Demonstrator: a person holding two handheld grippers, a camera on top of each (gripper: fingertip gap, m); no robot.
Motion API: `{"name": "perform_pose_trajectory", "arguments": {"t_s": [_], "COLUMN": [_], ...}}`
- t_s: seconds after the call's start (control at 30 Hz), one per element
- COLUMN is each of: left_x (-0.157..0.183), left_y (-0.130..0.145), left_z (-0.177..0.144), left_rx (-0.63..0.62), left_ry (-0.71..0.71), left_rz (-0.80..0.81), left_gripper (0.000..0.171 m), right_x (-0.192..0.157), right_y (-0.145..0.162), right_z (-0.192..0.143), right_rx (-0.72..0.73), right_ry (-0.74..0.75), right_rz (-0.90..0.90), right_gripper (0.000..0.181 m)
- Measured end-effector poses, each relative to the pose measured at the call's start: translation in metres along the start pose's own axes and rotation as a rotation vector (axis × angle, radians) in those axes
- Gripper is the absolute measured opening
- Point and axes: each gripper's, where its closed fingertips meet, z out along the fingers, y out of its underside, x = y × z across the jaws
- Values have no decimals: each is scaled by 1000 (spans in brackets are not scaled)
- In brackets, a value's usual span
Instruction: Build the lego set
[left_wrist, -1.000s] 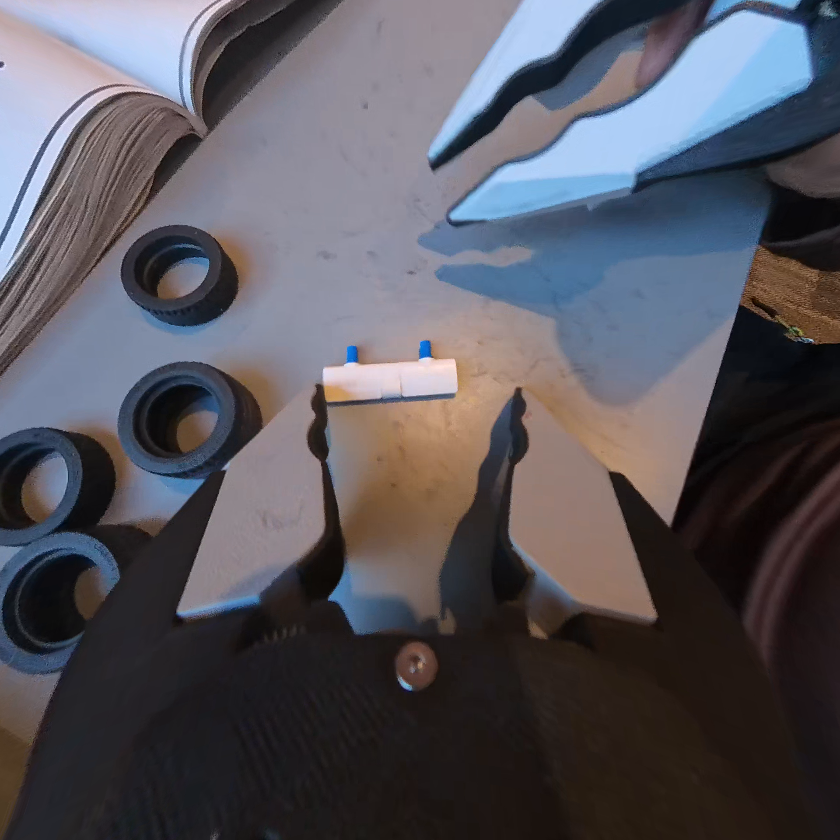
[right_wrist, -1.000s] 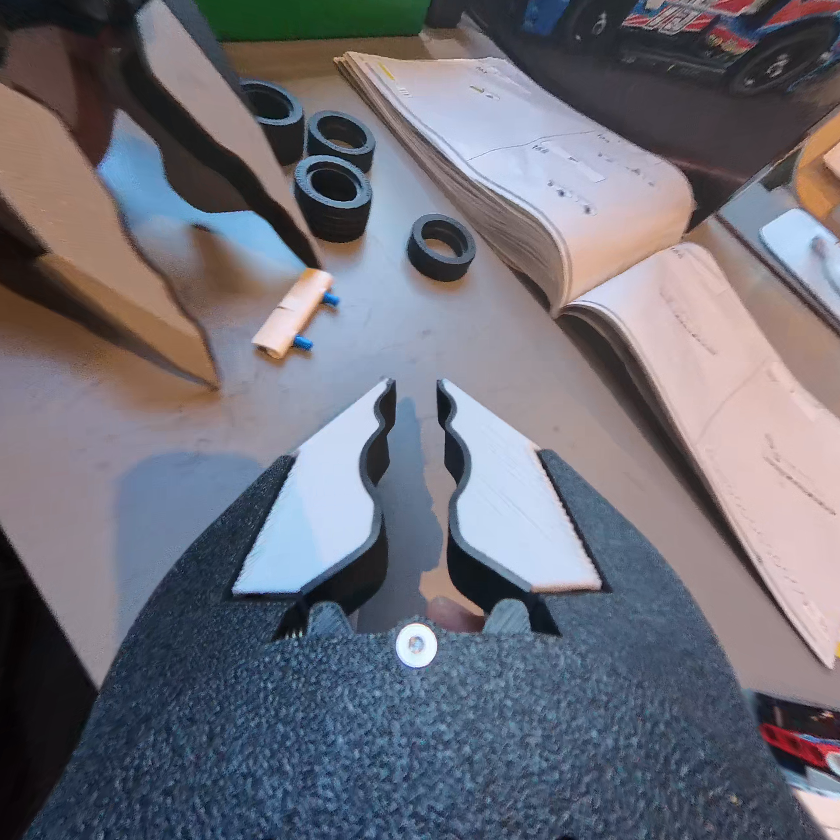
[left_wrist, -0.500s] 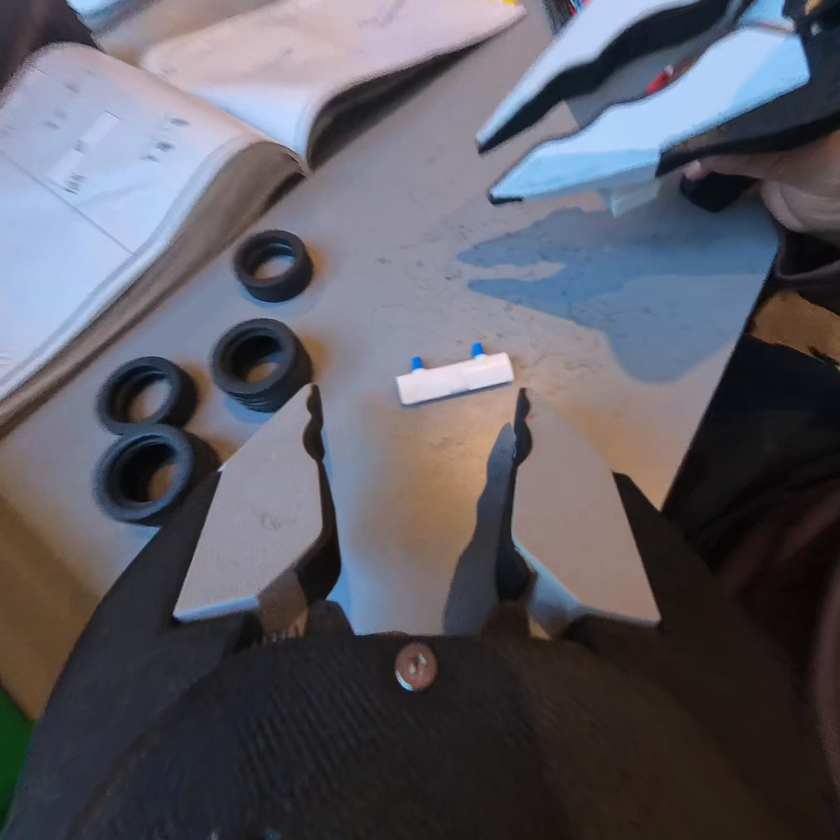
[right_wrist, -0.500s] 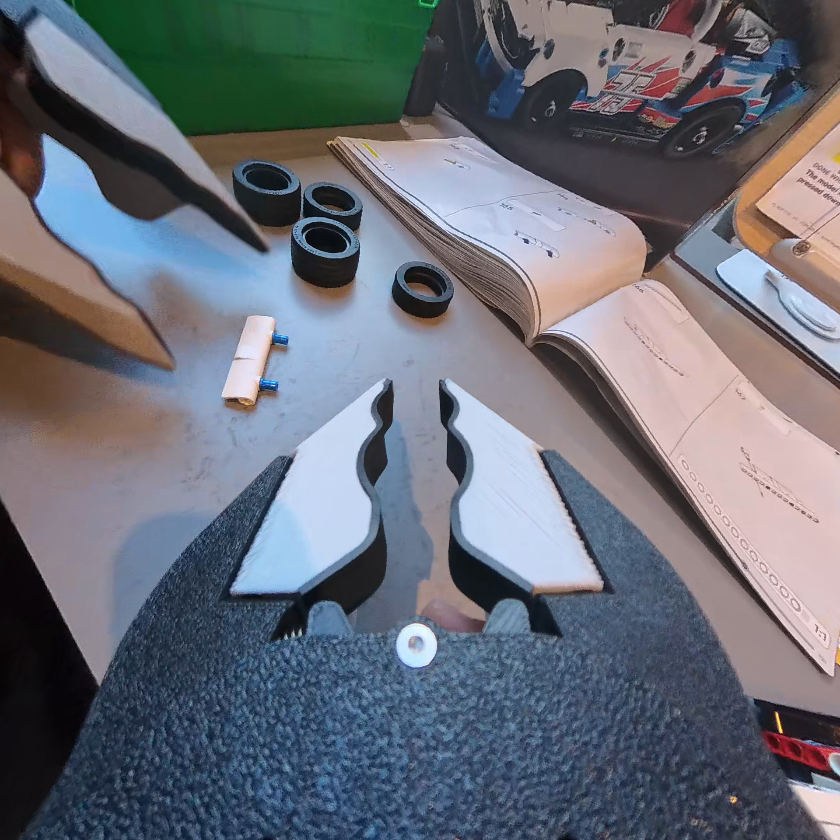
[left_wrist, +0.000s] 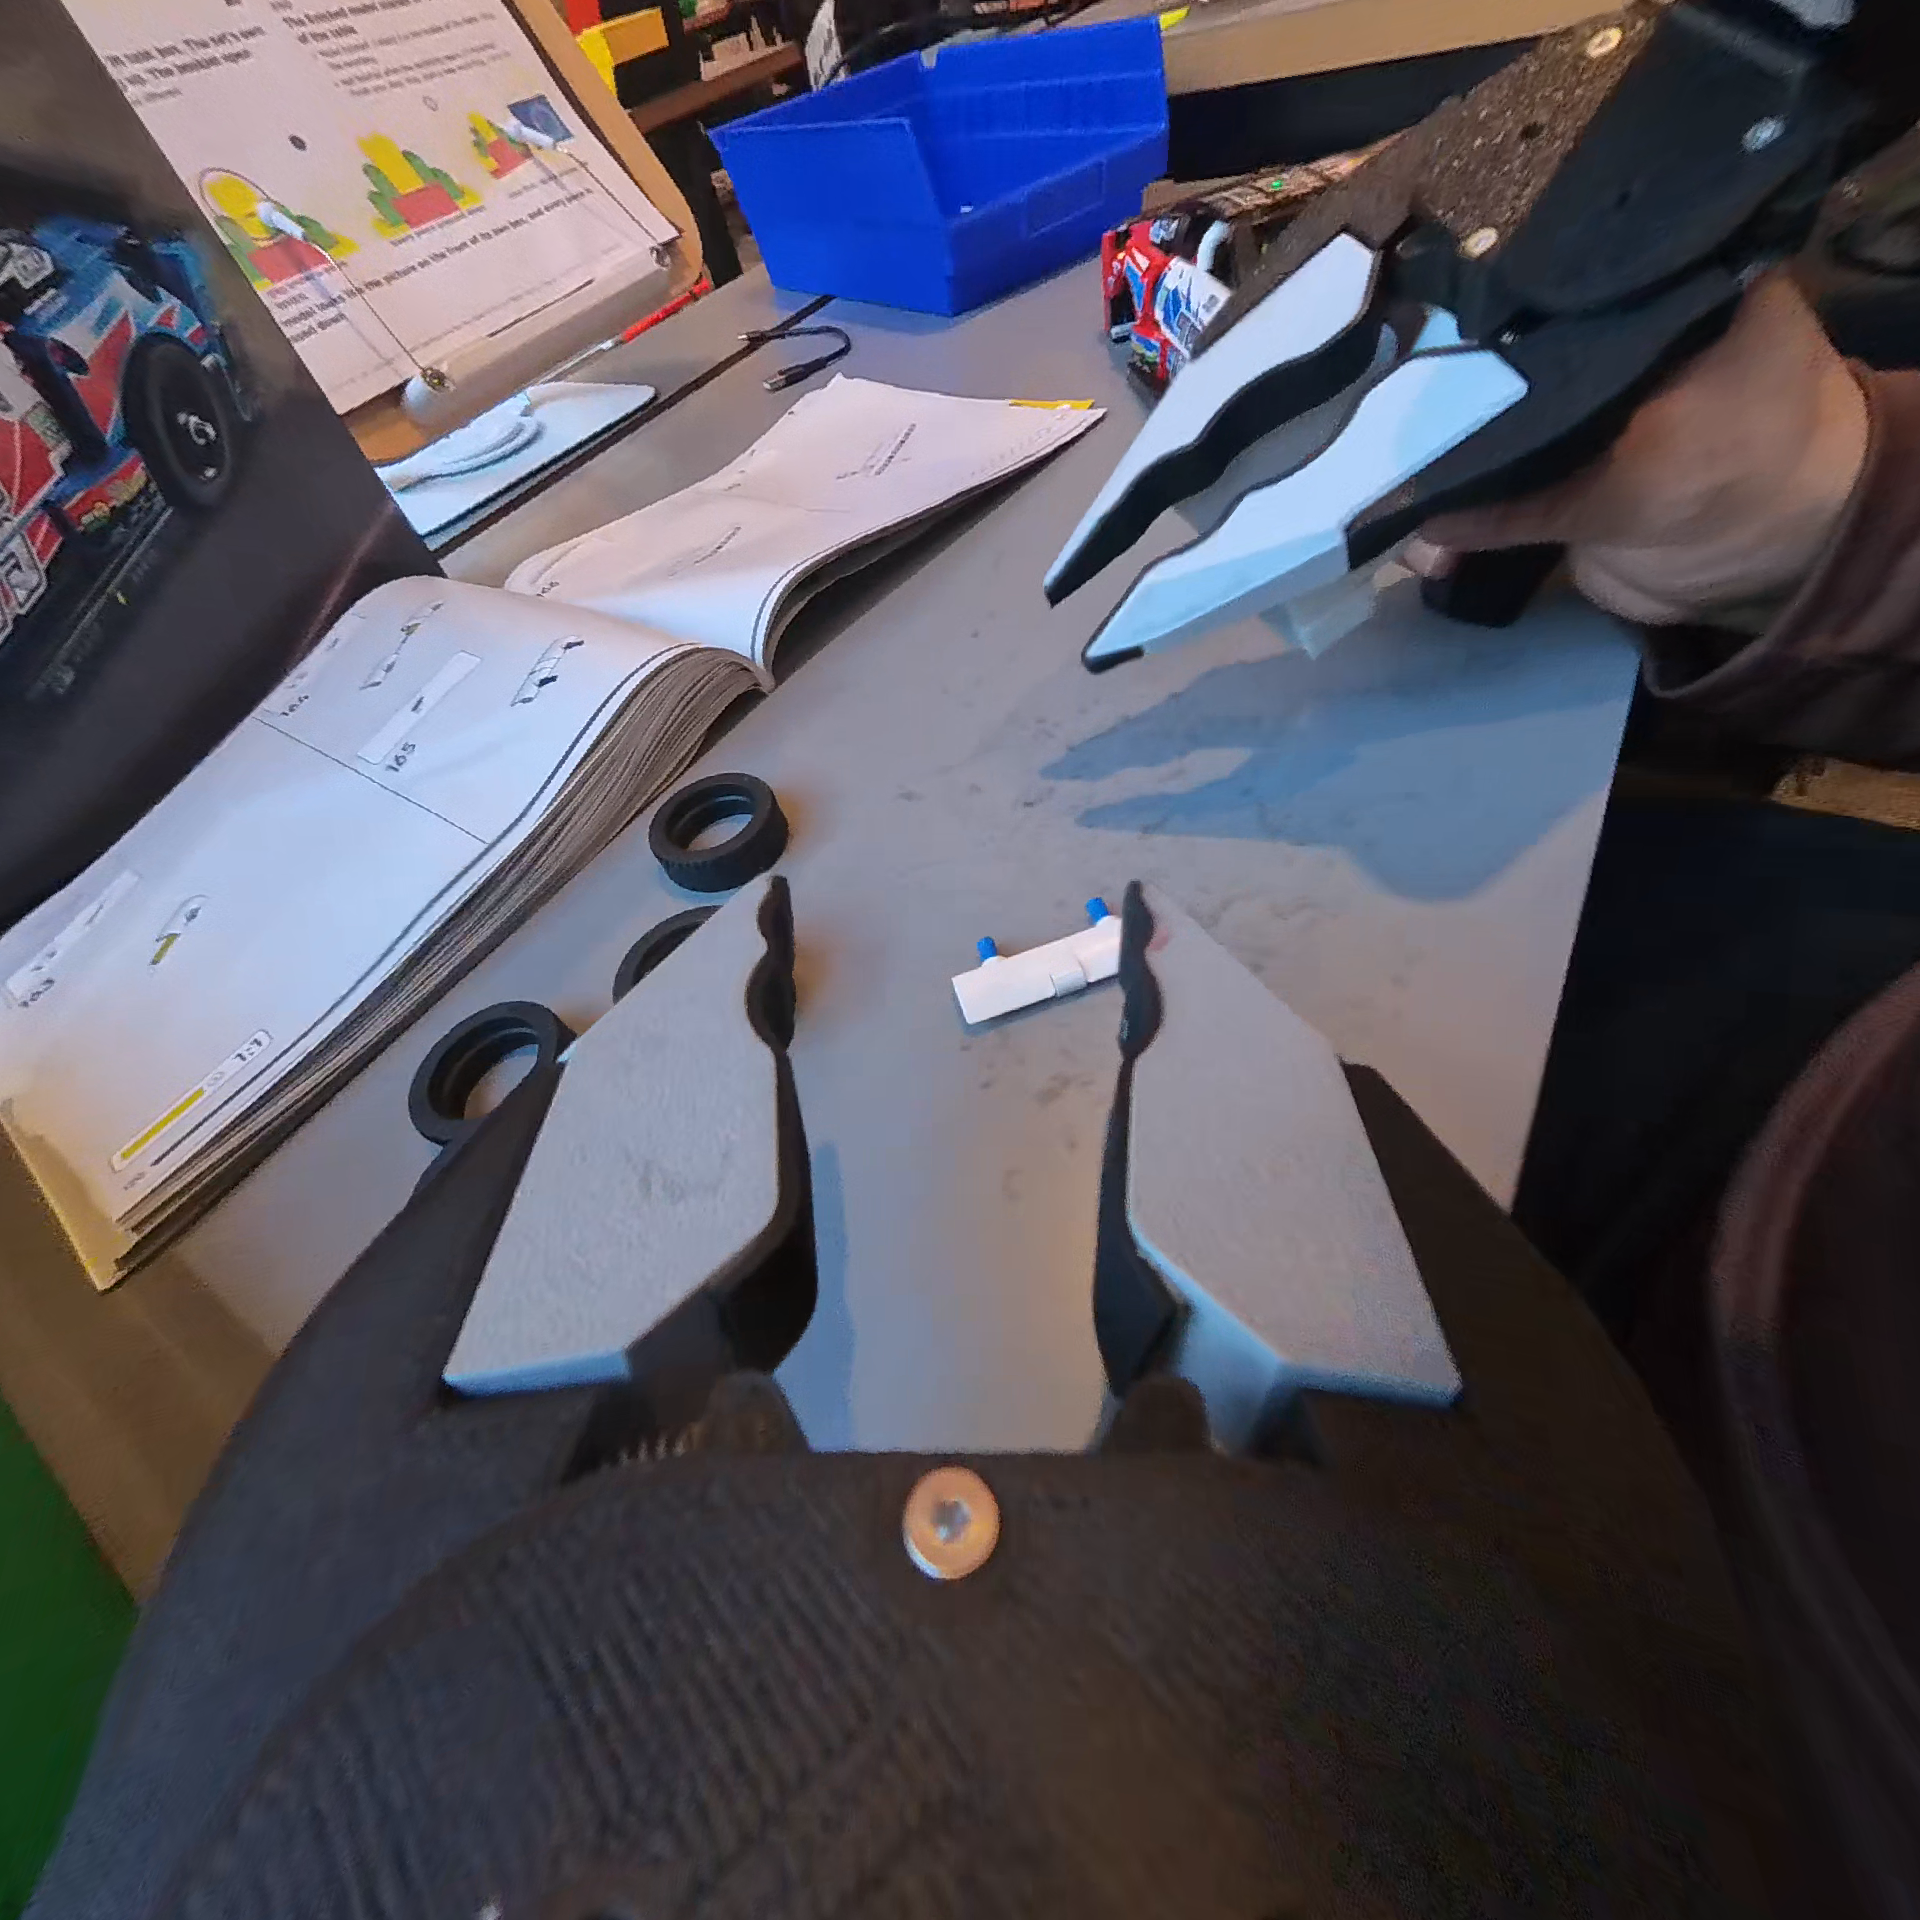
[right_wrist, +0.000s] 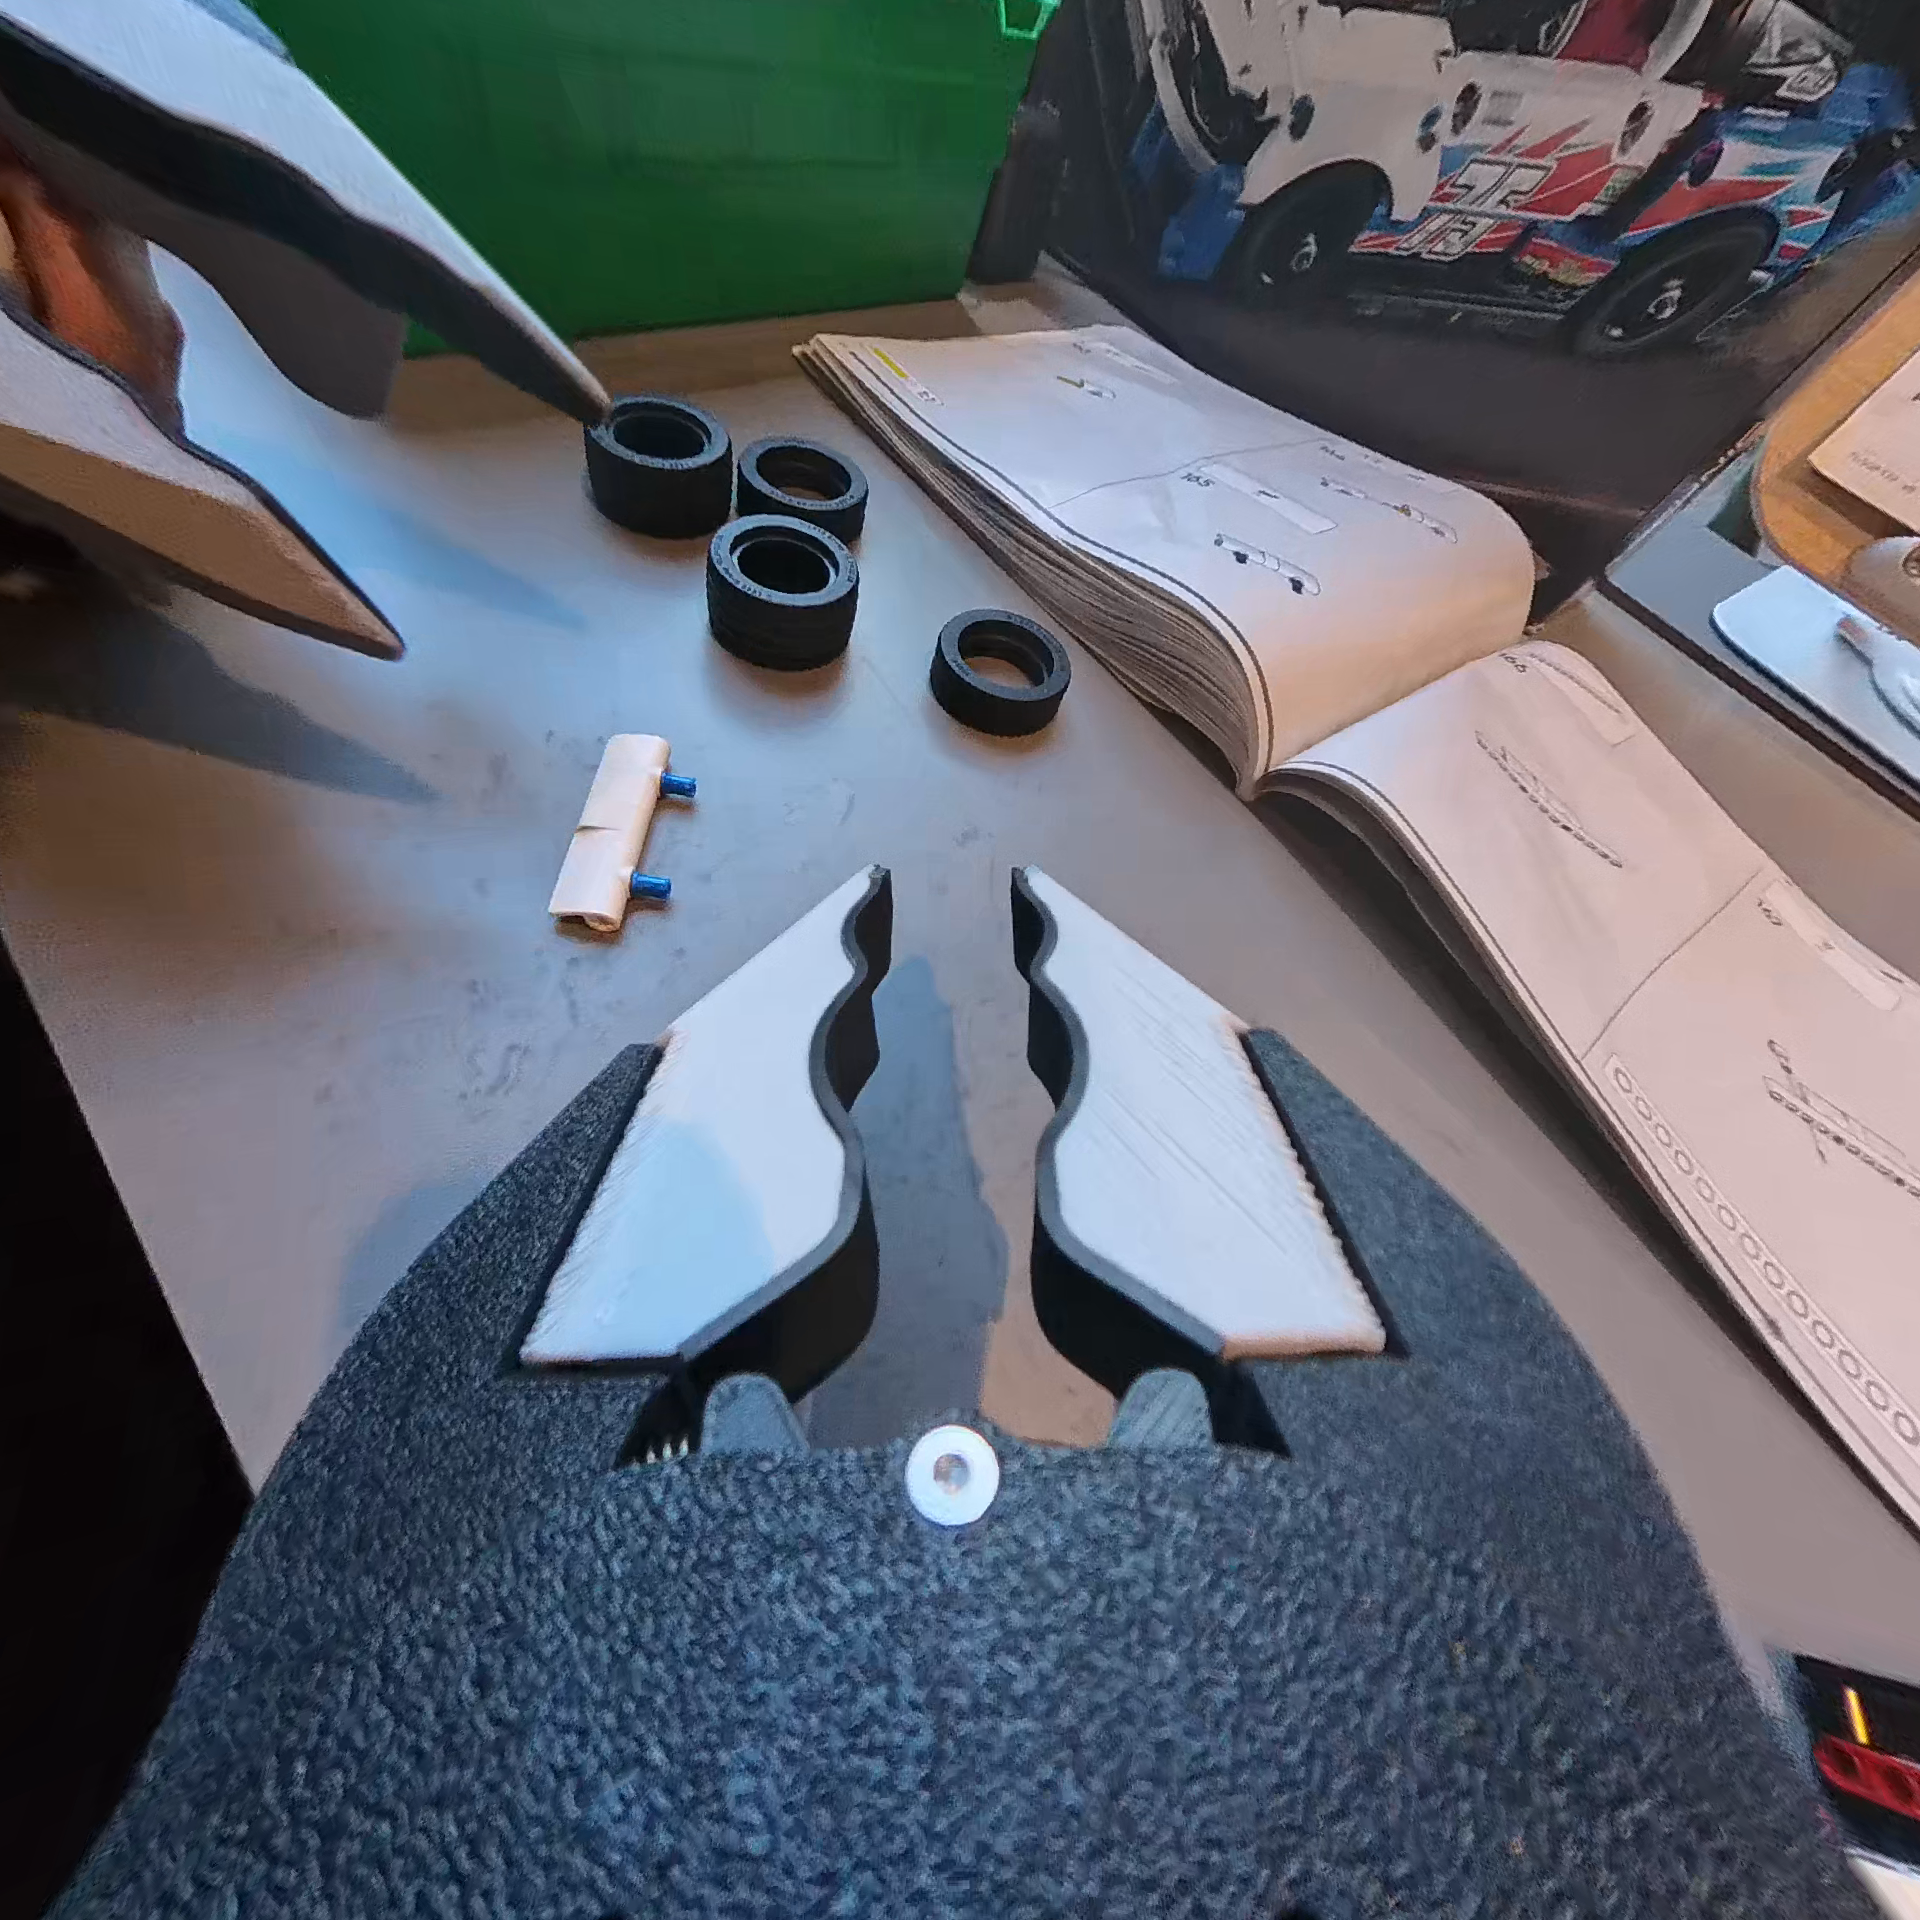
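Note:
A white lego piece with two blue pins (left_wrist: 1039, 977) lies flat on the grey table (left_wrist: 1299, 831). My left gripper (left_wrist: 954, 914) is open and empty, held above the table just in front of the piece, whose right end is hidden by the right fingertip (left_wrist: 1132, 935). My right gripper (right_wrist: 951, 883) is open by a narrow gap and empty. The white piece (right_wrist: 608, 826) lies ahead and to its left. Several black tyres (right_wrist: 781, 592) stand beyond the piece. The right gripper (left_wrist: 1081, 623) shows in the left wrist view, the left gripper (right_wrist: 499, 530) in the right wrist view.
An open instruction book (right_wrist: 1195, 520) lies right of the tyres. A box with a car picture (right_wrist: 1507, 156) and a green bin (right_wrist: 644, 156) stand behind. A blue bin (left_wrist: 945, 177) and a partly built car (left_wrist: 1164, 301) sit far off. The table edge (left_wrist: 1579, 935) is near the piece. Tip to tip, the grippers are about 11 centimeters apart.
Both grippers have drawn back and tilted up from the white piece, so more of the table shows. The piece has stayed on the table. Neither jaw opening has changed.

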Motion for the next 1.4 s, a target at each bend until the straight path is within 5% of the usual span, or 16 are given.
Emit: {"name": "perform_pose_trajectory", "arguments": {"t_s": [0.17, 0.3, 0.53, 0.67, 0.9, 1.07, 1.4], "left_x": [-3, -11, -12, -7, -26, -20, -18], "left_y": [1, 10, -14, -8, 6, 16, -7], "left_z": [1, 6, -16, -43, -76, -71, -45], "left_rx": [-5, -62, 138, 72, 108, 44, 120], "left_ry": [3, 57, 254, 313, 0, 14, 13], "left_rz": [-33, -185, -358, -400, -237, -212, -162], "left_gripper": [38, 44, 51, 58, 43, 46, 47], "right_x": [10, 13, -9, -9, -16, -16, -2], "right_y": [-13, -19, -27, -26, -18, -15, -28], "right_z": [-9, -12, 10, 12, 20, 23, 26], "right_rx": [107, 165, 132, 115, 46, 26, 96], "right_ry": [-51, -94, -235, -239, -210, -175, -186], "right_rz": [141, 213, 140, 152, 64, 30, 117], "right_gripper": [19, 19, 28, 34, 34, 34, 40]}}
